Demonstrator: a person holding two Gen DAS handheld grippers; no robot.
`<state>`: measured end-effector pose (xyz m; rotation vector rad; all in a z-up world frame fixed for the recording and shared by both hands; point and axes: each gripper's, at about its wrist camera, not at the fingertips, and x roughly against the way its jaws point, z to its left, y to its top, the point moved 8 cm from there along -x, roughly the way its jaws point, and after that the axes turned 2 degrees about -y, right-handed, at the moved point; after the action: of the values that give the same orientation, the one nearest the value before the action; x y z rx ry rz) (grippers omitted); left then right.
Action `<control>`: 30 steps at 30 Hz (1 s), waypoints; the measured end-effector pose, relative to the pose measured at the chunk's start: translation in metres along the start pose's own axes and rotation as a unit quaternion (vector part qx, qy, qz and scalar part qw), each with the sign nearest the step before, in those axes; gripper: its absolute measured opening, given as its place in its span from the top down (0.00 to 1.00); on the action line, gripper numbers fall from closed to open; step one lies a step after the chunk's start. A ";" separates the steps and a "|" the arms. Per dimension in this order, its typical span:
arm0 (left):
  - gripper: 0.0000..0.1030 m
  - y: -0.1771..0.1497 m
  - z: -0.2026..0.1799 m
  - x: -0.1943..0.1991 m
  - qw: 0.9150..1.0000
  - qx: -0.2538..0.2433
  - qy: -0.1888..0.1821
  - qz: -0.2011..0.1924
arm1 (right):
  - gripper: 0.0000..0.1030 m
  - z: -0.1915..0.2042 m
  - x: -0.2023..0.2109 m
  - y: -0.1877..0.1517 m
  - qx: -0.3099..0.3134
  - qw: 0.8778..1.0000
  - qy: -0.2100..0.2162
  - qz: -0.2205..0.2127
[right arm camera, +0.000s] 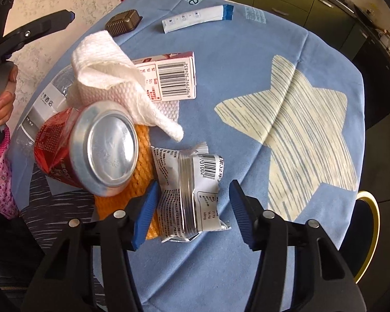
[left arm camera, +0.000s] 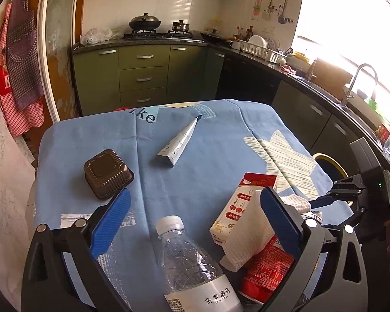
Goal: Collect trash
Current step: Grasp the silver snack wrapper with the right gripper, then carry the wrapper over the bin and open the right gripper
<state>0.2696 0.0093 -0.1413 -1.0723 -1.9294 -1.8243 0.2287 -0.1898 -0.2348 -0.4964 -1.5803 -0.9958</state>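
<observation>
The right gripper (right arm camera: 193,208) points down at the bench (right arm camera: 247,52), low in the right wrist frame. Its fingers (right arm camera: 147,214) stand half wide around a crumpled white wrapper (right arm camera: 189,195); the pads do not press it. Left of the wrapper lie a red can (right arm camera: 91,148) and a white tissue (right arm camera: 111,83) over a carton (right arm camera: 169,78). In the left wrist frame, the left gripper (left arm camera: 195,213) has wide fingers around a clear bottle (left arm camera: 192,265), without touching it. A brown tray (left arm camera: 108,178) and a tube (left arm camera: 179,140) lie further up.
</observation>
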 end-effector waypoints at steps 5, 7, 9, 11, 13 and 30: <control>0.05 -0.001 -0.003 -0.002 1.000 -0.002 -0.002 0.003 | 0.52 0.001 -0.009 0.001 0.002 1.000 -0.002 0.009; 0.05 -0.002 -0.004 -0.003 1.000 -0.002 -0.002 0.004 | 0.58 0.000 -0.008 0.002 0.000 1.000 -0.005 0.008; 0.05 -0.002 -0.004 -0.003 1.000 -0.002 -0.003 0.003 | 0.60 -0.001 -0.007 0.002 -0.003 1.000 -0.009 0.005; 0.05 -0.002 -0.004 -0.003 1.000 -0.003 -0.003 0.004 | 0.62 -0.002 -0.005 0.001 -0.003 1.000 -0.012 0.002; 0.05 -0.002 -0.005 -0.003 1.000 -0.003 -0.002 0.004 | 0.66 -0.003 -0.002 0.001 -0.003 1.000 -0.012 -0.004; 0.05 -0.003 -0.008 -0.006 1.000 -0.005 -0.004 0.006 | 0.71 -0.106 0.072 -0.056 -0.148 0.984 -0.083 -0.062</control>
<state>0.2691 -0.0001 -0.1459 -1.0945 -1.9161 -1.8273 0.2289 -0.3204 -0.1860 -0.7066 -1.6335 -1.3233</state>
